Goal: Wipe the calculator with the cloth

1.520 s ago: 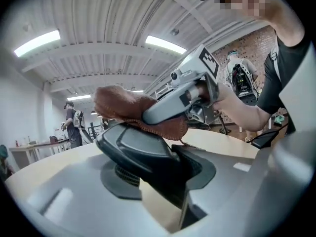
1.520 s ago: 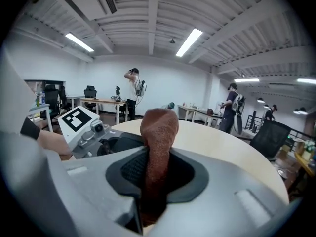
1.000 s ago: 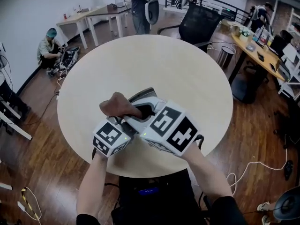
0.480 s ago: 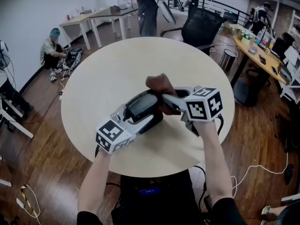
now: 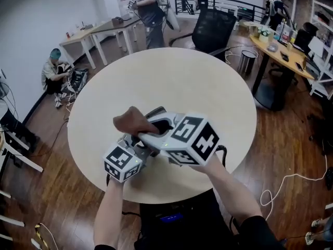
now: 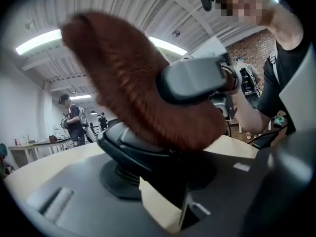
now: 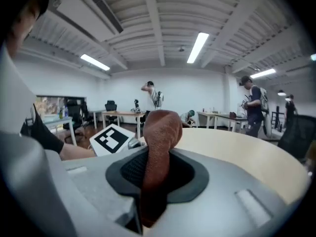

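The right gripper [image 7: 150, 191] pinches a fuzzy rust-brown cloth [image 7: 160, 132] over the dark flat calculator [image 6: 143, 154], which is clamped in the left gripper [image 6: 168, 201]. Both are close to the round beige table's [image 5: 171, 77] near edge, with bare top beyond.

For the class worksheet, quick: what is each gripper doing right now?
Left gripper: shut on the calculator.
Right gripper: shut on the brown cloth.

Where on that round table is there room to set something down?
The round table is bare across its far half toward the black office chair and along its right edge. Only the near edge is crowded: the left gripper holds the calculator there, the right gripper the brown cloth.
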A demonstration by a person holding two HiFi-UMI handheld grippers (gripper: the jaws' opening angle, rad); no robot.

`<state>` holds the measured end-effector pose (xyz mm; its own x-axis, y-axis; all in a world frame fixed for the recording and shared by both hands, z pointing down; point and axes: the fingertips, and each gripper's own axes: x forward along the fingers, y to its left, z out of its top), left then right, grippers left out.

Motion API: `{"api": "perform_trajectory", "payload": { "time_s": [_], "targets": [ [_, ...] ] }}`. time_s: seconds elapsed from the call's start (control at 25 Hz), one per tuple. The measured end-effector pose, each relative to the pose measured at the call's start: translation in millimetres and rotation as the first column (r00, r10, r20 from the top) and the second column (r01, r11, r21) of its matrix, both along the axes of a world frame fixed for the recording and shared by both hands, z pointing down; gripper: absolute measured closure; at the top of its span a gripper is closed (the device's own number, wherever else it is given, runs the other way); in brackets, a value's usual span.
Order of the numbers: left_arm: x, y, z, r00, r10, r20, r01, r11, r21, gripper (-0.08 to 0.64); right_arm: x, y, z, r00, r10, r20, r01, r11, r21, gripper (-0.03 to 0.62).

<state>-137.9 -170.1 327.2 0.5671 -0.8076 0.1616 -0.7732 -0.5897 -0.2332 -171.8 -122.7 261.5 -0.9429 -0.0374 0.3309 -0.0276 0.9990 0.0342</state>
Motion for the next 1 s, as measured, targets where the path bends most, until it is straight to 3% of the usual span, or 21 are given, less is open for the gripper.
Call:
{"api": "perform_trajectory", "payload": {
  "time_s": [0.12,0.4,0.6,0.8,1.0],
  "targets": [
    [2.4,0.9,2.3,1.0,0.0,-0.002,0.0,1.0,0.0,0.385,-9.2,0.0,23.4,0.997,-0.009,-0.08,0.013,0.999,0.048,0.506],
    [-2.8,1.3,2.4,0.999,0.008,-0.048,-0.009,1.0,-0.016,0.385,41.7,-82.8,33.3,0.986,0.167,-0.01,-0.167,0.979,-0.114,0.506],
    [-2.0,-0.8,2.5,0.998,0.007,-0.06,-0.009,1.0,-0.024,0.385,73.9,-131.6,64.9,0.956,0.28,-0.087,-0.291,0.946,-0.145,0.506],
    [-18.6,-9.2,1.3,0.997,-0.048,-0.065,0.041,0.993,-0.111,0.385,83.8,-119.5,72.0,0.962,0.264,-0.075,-0.273,0.949,-0.161,0.506],
    [-45.1,-19.2,-4.7,0.988,-0.148,-0.034,0.136,0.963,-0.232,0.385,57.1,-83.5,68.8,0.986,0.159,-0.051,-0.165,0.976,-0.142,0.506]
  ]
}}
